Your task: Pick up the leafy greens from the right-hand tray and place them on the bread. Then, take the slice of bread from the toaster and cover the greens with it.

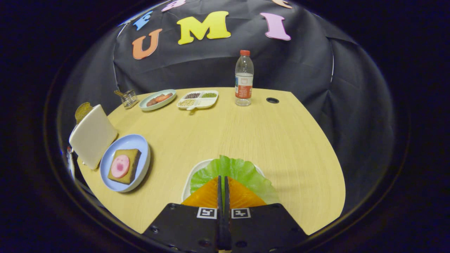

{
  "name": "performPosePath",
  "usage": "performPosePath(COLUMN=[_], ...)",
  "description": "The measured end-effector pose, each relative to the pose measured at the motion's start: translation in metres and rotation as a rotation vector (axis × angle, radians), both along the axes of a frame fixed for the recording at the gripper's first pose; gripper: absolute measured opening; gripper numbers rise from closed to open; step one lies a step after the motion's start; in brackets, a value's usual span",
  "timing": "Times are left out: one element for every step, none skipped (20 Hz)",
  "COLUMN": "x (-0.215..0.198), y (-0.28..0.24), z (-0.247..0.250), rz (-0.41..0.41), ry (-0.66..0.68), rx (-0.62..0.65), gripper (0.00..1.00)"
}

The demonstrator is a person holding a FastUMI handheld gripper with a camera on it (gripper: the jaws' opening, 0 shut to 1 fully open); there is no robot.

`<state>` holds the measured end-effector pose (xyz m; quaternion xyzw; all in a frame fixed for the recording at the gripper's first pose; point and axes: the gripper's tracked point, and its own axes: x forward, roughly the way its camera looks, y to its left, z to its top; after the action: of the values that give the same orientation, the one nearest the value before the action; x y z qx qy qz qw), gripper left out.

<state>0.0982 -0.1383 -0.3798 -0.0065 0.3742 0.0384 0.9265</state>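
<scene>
Our fingers (223, 182) are pressed nearly together over the leafy greens (239, 172) on their white tray (188, 184); whether they pinch the leaf, we cannot tell. We judge the pick-up is in hand. Next comes carrying left to the bread (123, 166) on the blue plate (139, 142), beside the toaster (92, 135).

A clear water bottle (244, 78) with a red cap stands at the far side of the wooden table (246, 140). Beside it sits a white dish (197, 99) with little boxes of seeds — then a green plate (157, 99) of food, and a small wire rack (129, 97).
</scene>
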Motion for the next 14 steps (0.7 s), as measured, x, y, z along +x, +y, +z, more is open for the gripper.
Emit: performPosePath(x=[0.001, 0.003, 0.002, -0.001, -0.003, -0.003, -0.002, -0.002, -0.002, -0.005, -0.007, -0.003, -0.005, -0.007], y=[0.001, 0.000, -0.001, 0.000, 0.000, -0.003, -0.004, -0.007, -0.010, -0.012, -0.008, -0.006, -0.006, -0.004], z=[0.001, -0.003, -0.010, -0.022, -0.025, -0.027, -0.028, -0.033, -0.037, -0.045, -0.046, -0.050, -0.051, -0.049], rz=[0.004, 0.006, 0.002, 0.013, 0.018, 0.017, 0.019, 0.020, 0.017, 0.015, 0.029, 0.038, 0.056, 0.072], ry=[-0.006, 0.003, 0.033, 0.056, 0.066, 0.059, 0.051, 0.049, 0.059, 0.081, 0.093, 0.093, 0.099, 0.108], rx=[-0.008, -0.020, -0.039, -0.046, -0.058, -0.073, -0.088, -0.107, -0.119, -0.127, -0.102, -0.087, -0.074, -0.058], gripper=[0.00, 0.00, 0.01, 0.01, 0.26, 0.52, 0.77, 0.82, 0.88, 0.91, 0.93, 0.94, 0.90, 0.90])
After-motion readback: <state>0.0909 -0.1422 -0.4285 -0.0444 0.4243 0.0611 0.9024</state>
